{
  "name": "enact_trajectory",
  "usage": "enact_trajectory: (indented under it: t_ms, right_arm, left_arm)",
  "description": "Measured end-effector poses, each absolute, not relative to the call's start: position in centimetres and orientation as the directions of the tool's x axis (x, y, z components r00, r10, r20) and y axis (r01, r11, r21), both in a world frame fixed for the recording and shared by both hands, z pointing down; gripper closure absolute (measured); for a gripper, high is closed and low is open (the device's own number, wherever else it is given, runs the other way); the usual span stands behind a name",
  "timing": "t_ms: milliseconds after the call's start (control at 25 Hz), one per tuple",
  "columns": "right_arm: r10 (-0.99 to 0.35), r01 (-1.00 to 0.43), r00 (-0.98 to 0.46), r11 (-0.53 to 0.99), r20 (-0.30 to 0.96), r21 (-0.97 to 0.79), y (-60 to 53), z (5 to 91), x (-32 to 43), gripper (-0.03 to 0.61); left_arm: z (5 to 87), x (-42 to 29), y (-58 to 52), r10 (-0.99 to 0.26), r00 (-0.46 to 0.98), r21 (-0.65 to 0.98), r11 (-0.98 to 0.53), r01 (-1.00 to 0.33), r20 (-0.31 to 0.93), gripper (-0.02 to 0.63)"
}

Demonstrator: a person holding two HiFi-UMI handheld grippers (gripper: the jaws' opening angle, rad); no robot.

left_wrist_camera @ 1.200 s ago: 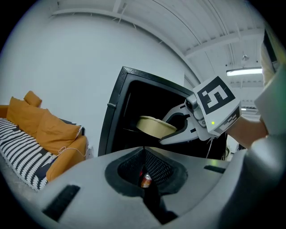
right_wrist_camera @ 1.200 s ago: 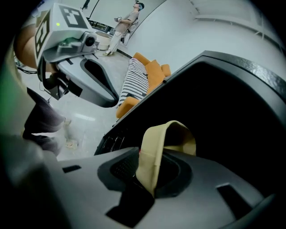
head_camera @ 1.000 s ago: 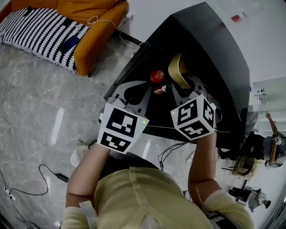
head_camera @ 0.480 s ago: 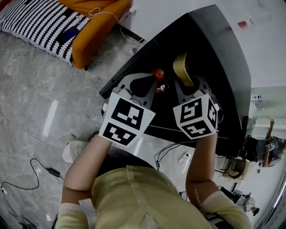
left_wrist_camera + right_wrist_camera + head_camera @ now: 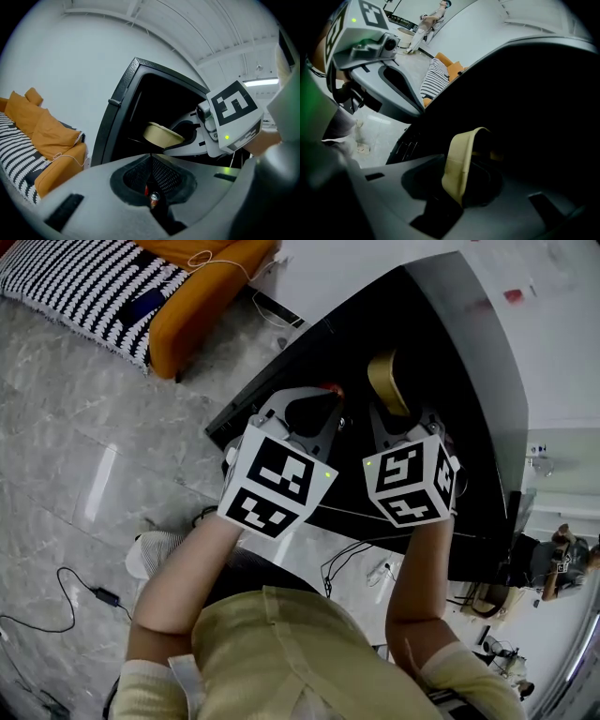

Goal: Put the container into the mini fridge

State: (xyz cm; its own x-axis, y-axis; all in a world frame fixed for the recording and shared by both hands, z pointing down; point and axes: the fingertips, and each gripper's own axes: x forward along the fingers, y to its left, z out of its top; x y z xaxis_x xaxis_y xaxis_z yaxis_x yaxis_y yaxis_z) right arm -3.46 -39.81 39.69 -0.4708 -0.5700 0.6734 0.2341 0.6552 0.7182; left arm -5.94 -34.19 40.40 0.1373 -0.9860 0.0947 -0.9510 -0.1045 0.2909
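Observation:
The black mini fridge (image 5: 469, 362) stands open in front of me. A tan container (image 5: 386, 382) is tilted on its edge inside the dark opening. My right gripper (image 5: 398, 413) grips it by the rim, and the jaws are opening with the rim still between them. In the right gripper view the container (image 5: 461, 159) stands up from between the jaws (image 5: 457, 190). My left gripper (image 5: 330, 404) is shut and empty, next to the container (image 5: 161, 133). Behind it a small can (image 5: 153, 199) and a red apple (image 5: 329, 387) sit in the fridge, mostly hidden.
An orange sofa (image 5: 192, 296) with a black-and-white striped blanket (image 5: 80, 287) stands left of the fridge. Cables (image 5: 56, 587) trail over the grey marble floor. A shoe (image 5: 150, 554) shows below my left arm. A person (image 5: 555, 563) stands at the far right.
Both grippers have moved forward toward the fridge opening, and the container has gone with the right one. The left gripper now covers most of the apple.

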Motion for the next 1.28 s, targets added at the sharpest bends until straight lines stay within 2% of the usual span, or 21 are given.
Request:
enact_trajectory:
  t_ms: [920, 1280]
  right_arm:
    - [-0.617, 0.187, -0.51, 0.6, 0.599, 0.778, -42.0, 39.3, -5.7, 0.431]
    - [-0.625, 0.092, -0.577, 0.59, 0.526, 0.802, -42.0, 38.6, -6.0, 0.382]
  left_arm:
    - [39.6, -7.3, -35.2, -0.991, 0.123, 0.311, -0.102, -0.945, 0.047, 0.589]
    - [39.6, -7.2, -35.5, -0.989, 0.142, 0.311, -0.12, -0.943, 0.049, 0.589]
